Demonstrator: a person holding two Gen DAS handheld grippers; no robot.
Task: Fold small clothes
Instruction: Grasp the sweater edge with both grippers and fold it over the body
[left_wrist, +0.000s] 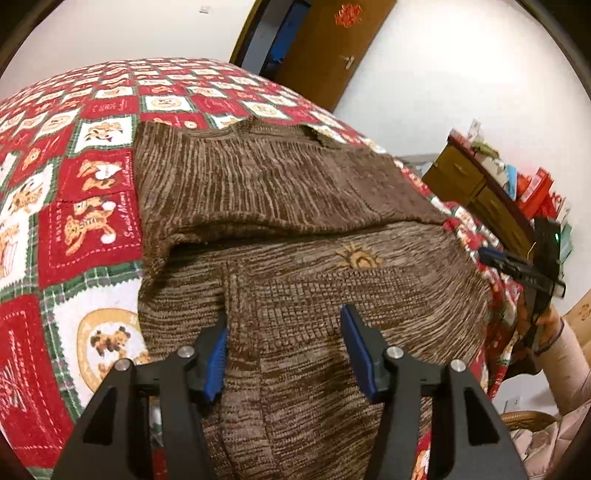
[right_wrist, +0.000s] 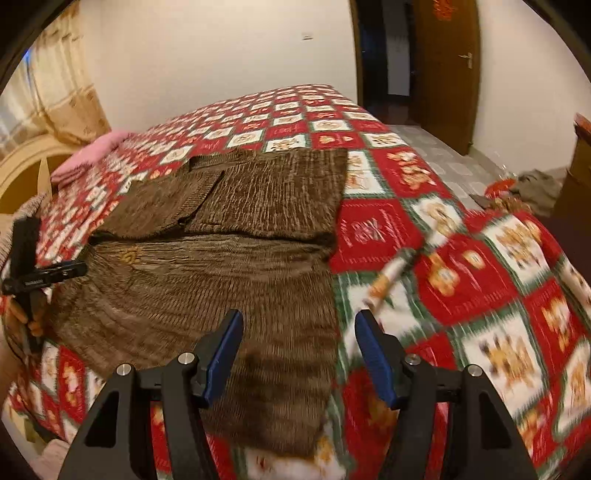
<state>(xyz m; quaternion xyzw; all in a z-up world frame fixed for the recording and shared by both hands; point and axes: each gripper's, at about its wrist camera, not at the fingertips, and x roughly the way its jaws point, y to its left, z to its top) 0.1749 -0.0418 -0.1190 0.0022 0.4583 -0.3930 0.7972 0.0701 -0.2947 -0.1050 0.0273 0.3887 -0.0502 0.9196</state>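
The brown knit sweater (left_wrist: 295, 229) lies partly folded on the bed (right_wrist: 461, 266), long axis running away from both grippers; left gripper (left_wrist: 284, 347) hovers open and empty over its near hem, right gripper (right_wrist: 299, 354) open, empty, straddling its right edge.

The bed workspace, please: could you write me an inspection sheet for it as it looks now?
Surface: bed under a red, white and green patchwork bedspread.
Job's things: brown knit sweater lying flat, far part folded over.
Clutter: pink cloth at the bed's far corner.
Grippers: left gripper open over the sweater; right gripper open at the sweater's edge.
Cables: nothing seen.
Surroundings: wooden door, wooden cabinet with boxes on top, curtain.
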